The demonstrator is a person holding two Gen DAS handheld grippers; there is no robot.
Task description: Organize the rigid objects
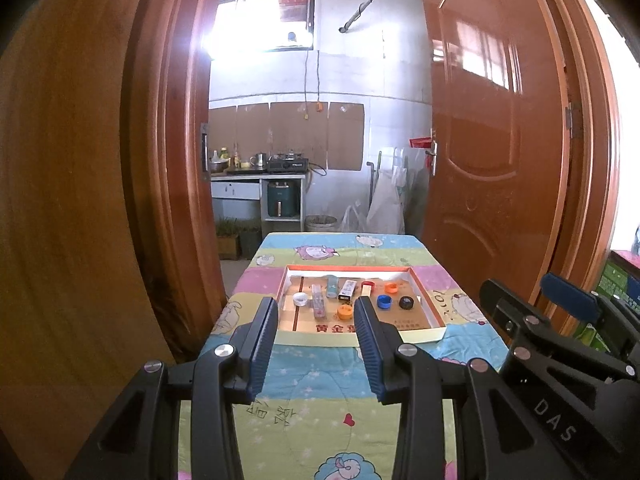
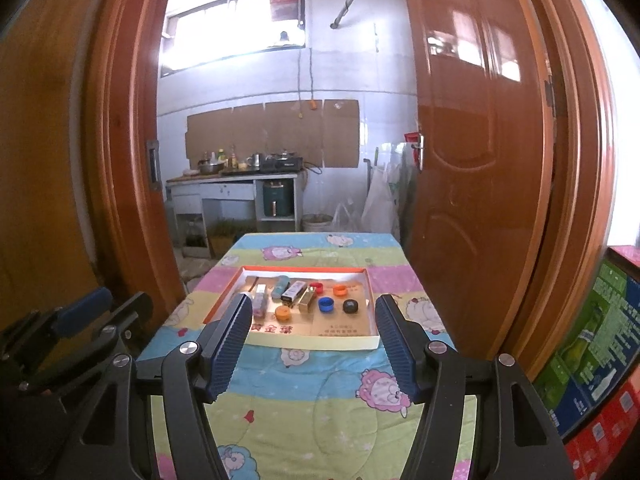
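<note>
A shallow cardboard tray [image 1: 430, 312] [image 2: 372, 312] with an orange rim lies on the table and holds several small items: a white cap [image 1: 300, 299], orange caps [image 1: 344, 312] [image 2: 282, 313], a blue cap [image 1: 384, 301] [image 2: 325, 304], a black cap [image 1: 406, 302] [image 2: 351, 306], a red cap [image 2: 316, 287], small boxes and tubes [image 1: 346, 289] [image 2: 294, 291]. My left gripper [image 1: 316, 312] is open and empty, held before the tray's near edge. My right gripper [image 2: 310, 312] is open wide and empty, also short of the tray. The right gripper shows in the left wrist view [image 1: 560, 320].
The table wears a pastel cartoon cloth [image 1: 304, 396] [image 2: 320, 396]. Wooden door leaves stand on both sides [image 1: 492, 140] [image 2: 480, 140]. A kitchen counter [image 2: 240, 178] lies beyond. Coloured cartons [image 2: 600, 340] are stacked at the right.
</note>
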